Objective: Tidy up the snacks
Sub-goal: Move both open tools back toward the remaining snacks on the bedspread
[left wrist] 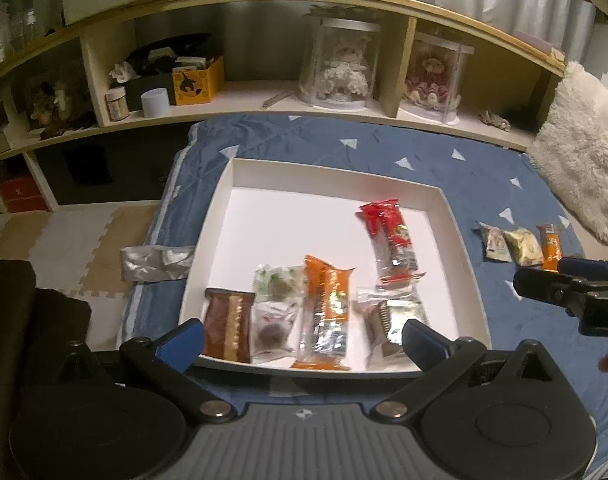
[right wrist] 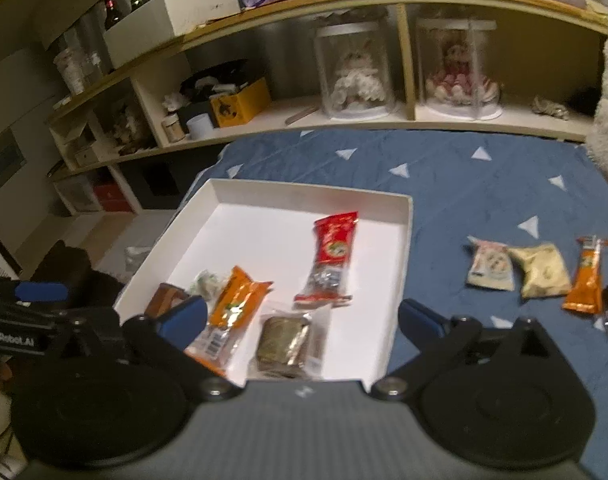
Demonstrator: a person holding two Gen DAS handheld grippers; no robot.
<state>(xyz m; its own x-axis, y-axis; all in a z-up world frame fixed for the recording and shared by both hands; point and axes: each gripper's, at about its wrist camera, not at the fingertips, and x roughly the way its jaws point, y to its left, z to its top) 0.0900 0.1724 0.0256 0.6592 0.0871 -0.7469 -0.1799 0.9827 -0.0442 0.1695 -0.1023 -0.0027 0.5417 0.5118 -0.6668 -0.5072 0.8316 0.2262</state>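
Observation:
A white tray (left wrist: pixel 336 178) (right wrist: pixel 312 194) lies on a blue quilt. In it are a red packet (left wrist: pixel 388 236) (right wrist: pixel 332 252), an orange packet (left wrist: pixel 328 300) (right wrist: pixel 236 304), a brown packet (left wrist: pixel 228 324), a silver-wrapped snack (left wrist: pixel 392 320) (right wrist: pixel 282 340) and two clear packets (left wrist: pixel 272 332). My left gripper (left wrist: pixel 304 340) hovers open over the tray's near edge, holding nothing. My right gripper (right wrist: pixel 304 318) is open too, above the tray's near right corner, and empty. On the quilt to the right lie a pale packet (left wrist: pixel 494 242) (right wrist: pixel 490 266), a yellowish packet (left wrist: pixel 524 246) (right wrist: pixel 542 270) and a small orange packet (left wrist: pixel 550 246) (right wrist: pixel 586 280).
A wooden shelf (left wrist: pixel 264 98) runs behind the quilt with two dolls in clear cases (left wrist: pixel 344 68), a yellow box (left wrist: pixel 196 82) and jars. A fluffy white cushion (left wrist: pixel 580 152) lies at far right. A crumpled silver wrapper (left wrist: pixel 156 262) sits left of the tray, with foam floor mats beyond.

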